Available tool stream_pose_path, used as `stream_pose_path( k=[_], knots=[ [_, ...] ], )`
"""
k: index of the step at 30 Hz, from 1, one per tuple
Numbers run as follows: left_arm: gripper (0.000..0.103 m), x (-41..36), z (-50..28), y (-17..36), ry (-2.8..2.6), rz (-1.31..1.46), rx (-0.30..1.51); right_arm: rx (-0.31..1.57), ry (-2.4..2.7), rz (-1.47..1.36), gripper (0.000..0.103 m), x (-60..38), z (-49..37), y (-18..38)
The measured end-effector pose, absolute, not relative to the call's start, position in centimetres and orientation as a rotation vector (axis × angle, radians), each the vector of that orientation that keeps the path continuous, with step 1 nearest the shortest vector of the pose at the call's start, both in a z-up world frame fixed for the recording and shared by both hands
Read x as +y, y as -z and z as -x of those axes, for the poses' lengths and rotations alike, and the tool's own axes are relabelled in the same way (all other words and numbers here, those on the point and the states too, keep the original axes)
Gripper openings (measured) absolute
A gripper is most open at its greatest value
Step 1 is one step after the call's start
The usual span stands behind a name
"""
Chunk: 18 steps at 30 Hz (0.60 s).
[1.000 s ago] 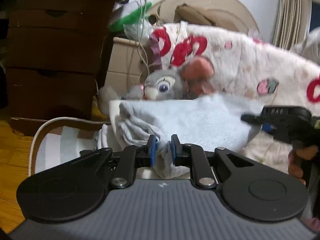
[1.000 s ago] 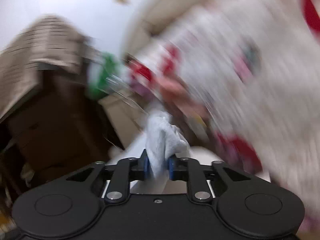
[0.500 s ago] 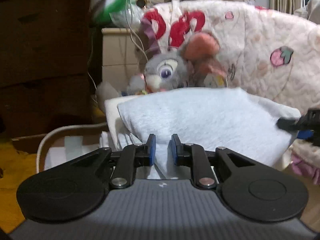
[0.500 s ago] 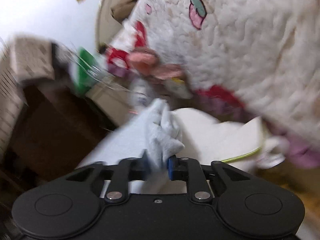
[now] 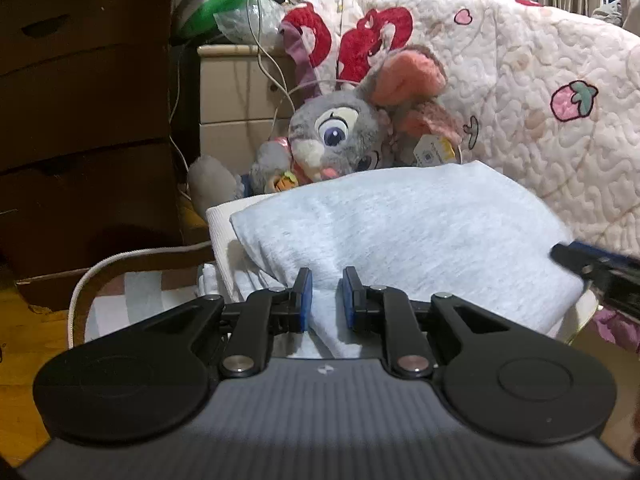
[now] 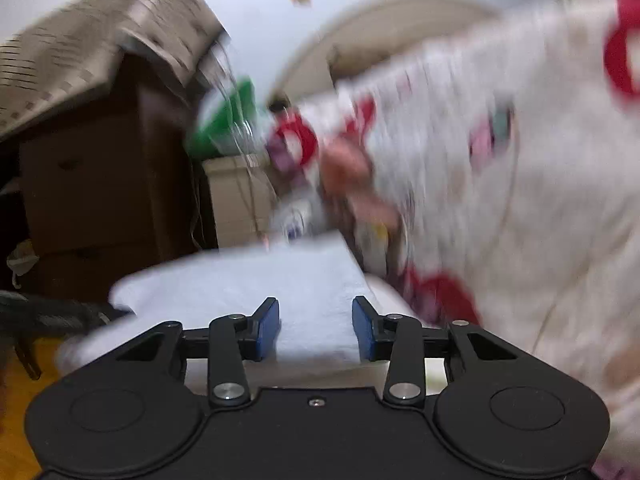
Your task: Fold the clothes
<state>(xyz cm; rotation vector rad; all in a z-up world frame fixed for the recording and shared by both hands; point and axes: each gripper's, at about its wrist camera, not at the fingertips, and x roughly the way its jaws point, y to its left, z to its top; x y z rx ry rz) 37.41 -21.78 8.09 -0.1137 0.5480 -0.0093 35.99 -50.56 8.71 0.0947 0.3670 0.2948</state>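
Observation:
A pale blue-grey garment (image 5: 400, 232) lies folded and fairly flat on a white pile in front of me. My left gripper (image 5: 324, 296) is shut on a pinch of its near edge, the cloth bunched between the blue pads. My right gripper (image 6: 316, 328) hovers at the garment's (image 6: 260, 280) other near edge. Its jaws stand apart and are closing, and the flat cloth shows between them without the pads pressing it. The tip of the right gripper (image 5: 592, 272) shows at the right edge of the left wrist view. The right wrist view is blurred by motion.
A grey plush rabbit (image 5: 336, 136) leans just behind the garment, against a white quilt (image 5: 540, 60) with red and strawberry prints. Dark wooden drawers (image 5: 80, 100) and a cream cabinet (image 5: 236, 92) stand at the left. A rope-rimmed basket (image 5: 92, 280) sits low left on wooden floor.
My right gripper let go of the bunched cloth it held and its jaws spread. The garment dropped from a hanging fold to lie flat. The left gripper kept its grip and moved closer.

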Motion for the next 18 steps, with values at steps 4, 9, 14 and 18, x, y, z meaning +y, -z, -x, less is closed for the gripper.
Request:
stream_pose_path(
  k=[4, 9, 14, 18],
  knots=[
    [0.016, -23.0, -37.4, -7.9, -0.001, -0.029, 0.535, 0.438, -0.271, -0.277, 0.040, -52.2, -37.6, -7.2],
    [0.017, -22.1, -37.4, -9.0, -0.022, 0.035, 0.571, 0.432, -0.176, -0.281, 0.053, -51.7, -36.3, -8.7],
    [0.065, -22.5, -33.8, -11.6, -0.070, 0.053, 0.555, 0.437, -0.141, -0.253, 0.064, -52.6, -32.1, -10.9],
    [0.080, -24.5, -28.7, -13.1, -0.078, 0.040, 0.575, 0.481, -0.221, -0.140, 0.065, -52.1, -29.0, -11.9]
  ],
)
